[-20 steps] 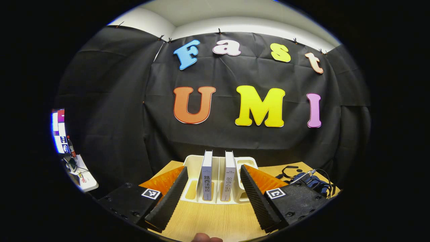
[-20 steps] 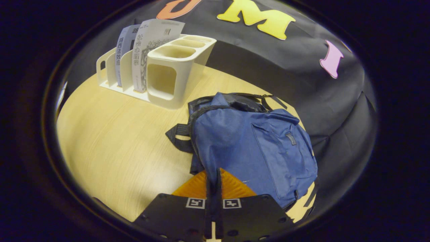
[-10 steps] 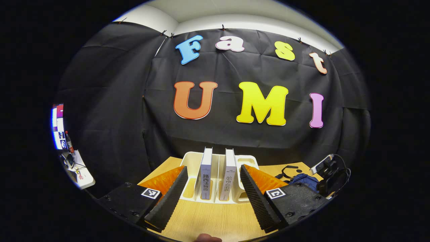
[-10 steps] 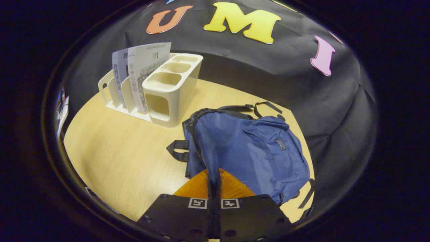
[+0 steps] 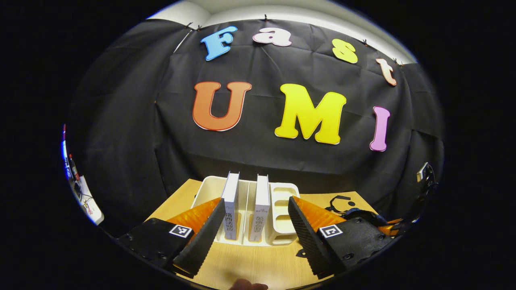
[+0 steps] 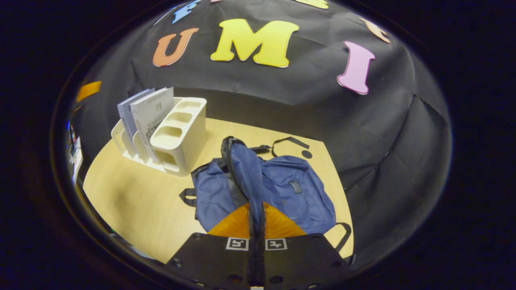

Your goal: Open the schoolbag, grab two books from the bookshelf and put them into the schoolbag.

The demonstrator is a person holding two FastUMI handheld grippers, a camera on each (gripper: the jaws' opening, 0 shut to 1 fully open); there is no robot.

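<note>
Right gripper [image 6: 256,209], clamped on the schoolbag's [image 6: 282,189] flap, has lifted it higher; left gripper [image 5: 254,225], fingers apart, faces two books [image 5: 246,205].

At the bottom of the left gripper view, the left gripper [image 5: 254,225] shows two black block-shaped bodies, each bearing a small square black-and-white coded marker on its top face and round screw heads along the lower edge. Its two fingers [image 5: 203,237] are long wedges with finely ribbed inner faces. A fingertip of the person [image 5: 246,285] peeks in at the bottom centre edge. In the right gripper view, the right gripper [image 6: 256,219] appears at bottom centre as a broad black housing with two coded square markers side by side and several screw holes near the lower edge; its triangular fingers [image 6: 278,225] carry ridged surfaces.
</note>
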